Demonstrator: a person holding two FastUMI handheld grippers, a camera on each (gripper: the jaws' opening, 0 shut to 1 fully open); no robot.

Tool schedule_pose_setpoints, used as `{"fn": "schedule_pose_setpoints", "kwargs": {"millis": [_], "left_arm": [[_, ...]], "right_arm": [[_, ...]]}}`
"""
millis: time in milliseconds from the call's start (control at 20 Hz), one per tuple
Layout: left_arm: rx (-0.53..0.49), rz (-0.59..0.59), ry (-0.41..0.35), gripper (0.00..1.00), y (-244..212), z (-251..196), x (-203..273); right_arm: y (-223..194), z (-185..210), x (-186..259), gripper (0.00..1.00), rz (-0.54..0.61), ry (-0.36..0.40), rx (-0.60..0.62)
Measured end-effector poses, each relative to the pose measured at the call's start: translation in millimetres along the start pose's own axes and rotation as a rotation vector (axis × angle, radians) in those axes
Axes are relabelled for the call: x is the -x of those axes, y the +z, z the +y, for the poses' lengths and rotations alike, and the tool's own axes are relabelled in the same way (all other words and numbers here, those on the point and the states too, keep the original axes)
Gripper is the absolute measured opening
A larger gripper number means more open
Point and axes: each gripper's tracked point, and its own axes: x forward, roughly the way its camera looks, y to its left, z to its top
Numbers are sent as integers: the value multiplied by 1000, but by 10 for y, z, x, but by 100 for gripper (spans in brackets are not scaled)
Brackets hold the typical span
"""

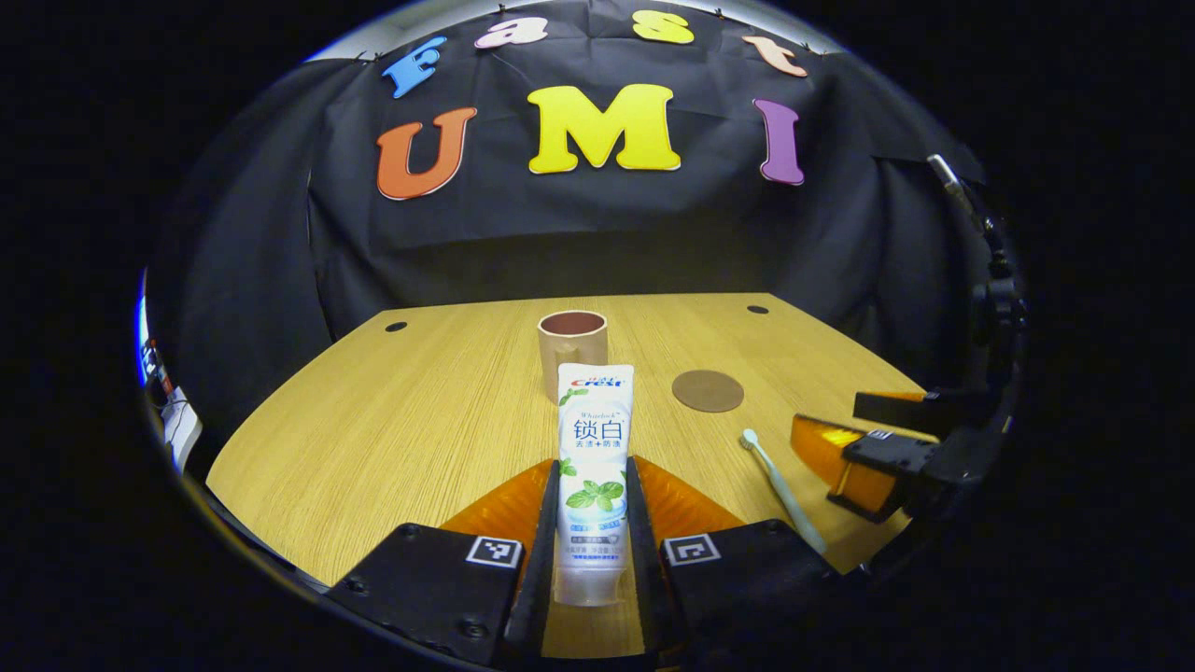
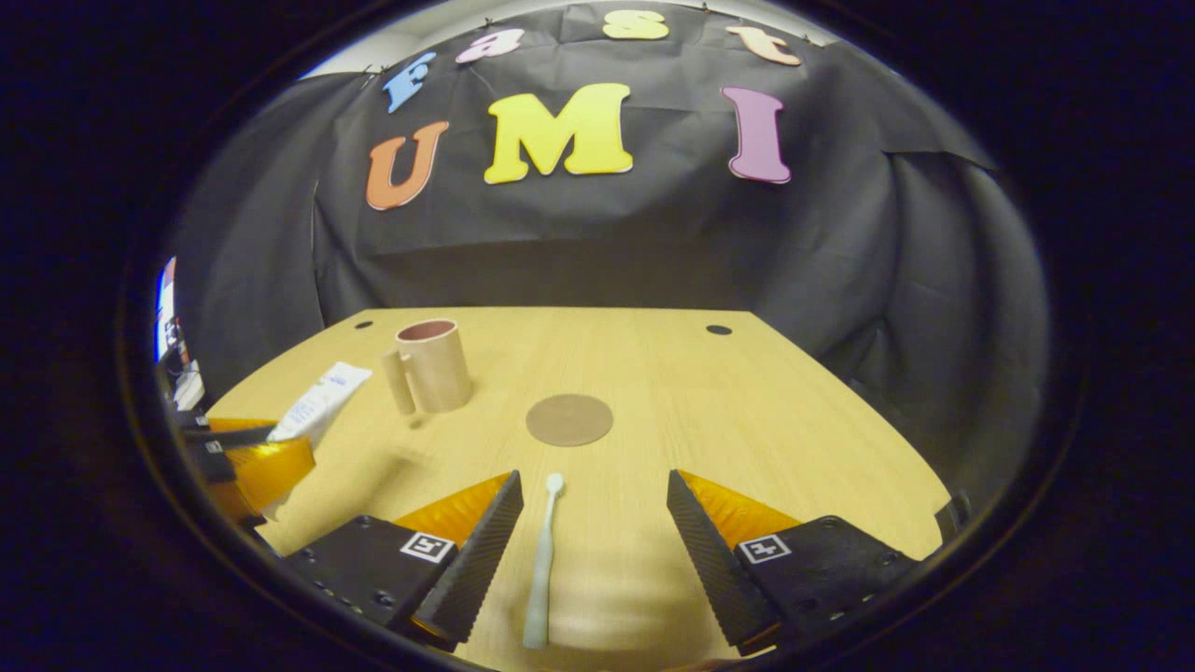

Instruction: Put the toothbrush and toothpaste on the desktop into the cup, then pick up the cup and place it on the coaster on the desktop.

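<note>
My left gripper (image 1: 592, 481) is shut on the white toothpaste tube (image 1: 594, 467), which is held upright above the desk, its top in line with the tan cup (image 1: 571, 347) farther back. In the right gripper view the same tube (image 2: 317, 401) sticks up from the left gripper (image 2: 245, 455) at the left edge. A pale toothbrush (image 2: 541, 555) lies flat on the desk between the fingers of my open right gripper (image 2: 592, 499), closer to the left finger and touched by neither. The cup (image 2: 431, 366) stands at the back left, with the round brown coaster (image 2: 569, 419) to its right.
The wooden desktop (image 2: 766, 411) has small dark holes near its far corners. Black cloth closes the back and sides. In the left gripper view the right gripper (image 1: 887, 448) sits at the right, by the toothbrush (image 1: 782, 487), with the coaster (image 1: 708, 390) beyond.
</note>
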Motion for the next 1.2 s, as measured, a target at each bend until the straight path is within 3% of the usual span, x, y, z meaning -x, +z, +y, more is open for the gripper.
{"fn": "schedule_pose_setpoints", "kwargs": {"millis": [300, 350, 500, 650, 750, 850, 950, 1200], "left_arm": [[41, -42, 24, 41, 109, 52, 80], [41, -39, 24, 41, 102, 50, 75], [33, -30, 20, 41, 88, 27, 69], [27, -21, 15, 41, 57, -7, 74], [23, -20, 10, 41, 67, -31, 82], [24, -21, 6, 41, 68, -49, 88], [26, -21, 9, 41, 67, -33, 76], [31, -12, 31, 41, 38, 36, 67]], "right_arm": [[-472, 230, -238, 96, 166, 42, -31], [-546, 223, -274, 89, 207, 39, -33], [-477, 214, -319, 83, 177, 26, -16], [-526, 246, -330, 44, 178, 55, -37], [-535, 251, -347, 5, 186, 83, -115], [-515, 248, -351, 5, 191, 118, -132], [-490, 216, -333, 5, 168, 106, -81], [-57, 222, -29, 5, -26, 102, -31]]}}
